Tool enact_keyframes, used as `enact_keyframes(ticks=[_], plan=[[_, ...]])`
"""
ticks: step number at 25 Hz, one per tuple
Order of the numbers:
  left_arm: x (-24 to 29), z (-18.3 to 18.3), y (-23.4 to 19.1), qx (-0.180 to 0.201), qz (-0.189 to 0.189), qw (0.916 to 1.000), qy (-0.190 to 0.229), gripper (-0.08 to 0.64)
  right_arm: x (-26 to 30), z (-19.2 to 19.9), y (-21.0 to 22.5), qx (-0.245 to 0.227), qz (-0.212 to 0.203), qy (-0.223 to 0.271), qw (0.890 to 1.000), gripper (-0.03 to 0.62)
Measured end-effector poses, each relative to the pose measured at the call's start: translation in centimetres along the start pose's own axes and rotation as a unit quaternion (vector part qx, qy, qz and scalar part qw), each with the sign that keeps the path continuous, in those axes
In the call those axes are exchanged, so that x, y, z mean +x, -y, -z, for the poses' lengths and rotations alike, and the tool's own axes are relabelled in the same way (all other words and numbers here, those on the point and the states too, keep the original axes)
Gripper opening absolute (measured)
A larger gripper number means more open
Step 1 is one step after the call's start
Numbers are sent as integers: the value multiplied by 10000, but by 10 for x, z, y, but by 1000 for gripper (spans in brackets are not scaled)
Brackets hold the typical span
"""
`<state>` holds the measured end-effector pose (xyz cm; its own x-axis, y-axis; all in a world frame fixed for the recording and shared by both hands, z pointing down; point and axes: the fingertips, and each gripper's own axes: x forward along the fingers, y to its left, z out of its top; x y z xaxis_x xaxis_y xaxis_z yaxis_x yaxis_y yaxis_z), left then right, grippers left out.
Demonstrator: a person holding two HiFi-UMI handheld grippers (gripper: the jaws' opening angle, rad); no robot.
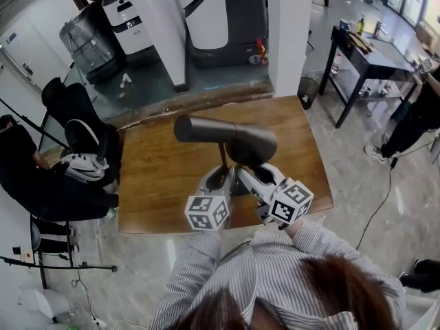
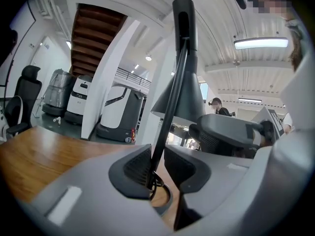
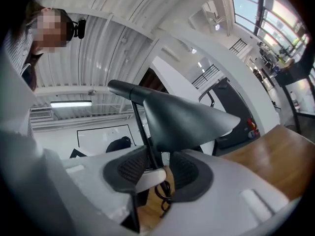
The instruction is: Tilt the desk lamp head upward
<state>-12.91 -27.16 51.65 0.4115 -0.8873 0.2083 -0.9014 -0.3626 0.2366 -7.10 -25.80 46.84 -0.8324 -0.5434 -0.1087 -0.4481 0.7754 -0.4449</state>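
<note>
- Desk lamp (image 1: pixel 230 143): black. It stands on the wooden table (image 1: pixel 158 177) near the front edge, directly ahead of you.
- Lamp head (image 2: pixel 189 95): a dark cone on a short tube at the top of the stem. In the head view its narrow end points to your left.
- Stem (image 2: pixel 170 112): a thin black rod that runs down between the jaws of both of your grippers.
- Left gripper (image 2: pixel 157 167): low at the stem. The jaws are apart with the stem between them. The stem lies along one pad and a gap shows to the other, so nothing is clamped.
- Right gripper (image 3: pixel 158 168): just beside the left one, under the cone. The jaws are spread wide around the stem and neither pad presses on it.
- Surroundings: a black office chair (image 1: pixel 75 112) stands left of the table. A black side table (image 1: pixel 371 60) is well apart at the upper right. White machines (image 1: pixel 127 16) stand beyond the table.
</note>
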Motion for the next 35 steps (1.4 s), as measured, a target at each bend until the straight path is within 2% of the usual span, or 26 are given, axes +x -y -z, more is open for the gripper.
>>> enact_keyframes(ticks=[7,13,19,27,35], plan=[[-1,0,-1,-80,-90,9999,51,84,1,-2,5,272,18,99,9996,87],[0,-1,-2,-99,-75,9999,26,86,1,-2,6,213,-46,-44,9998,77],[-2,1,-1,-156,-30,9999,37,86,-3,-5,10,129,65,-109,9998,75],[4,1,-2,-192,7,9998,45,86,-13,-20,21,-403,379,-1,9985,66],[7,1,0,-189,21,9998,49,83,-31,-53,34,-1025,717,180,9920,64]])
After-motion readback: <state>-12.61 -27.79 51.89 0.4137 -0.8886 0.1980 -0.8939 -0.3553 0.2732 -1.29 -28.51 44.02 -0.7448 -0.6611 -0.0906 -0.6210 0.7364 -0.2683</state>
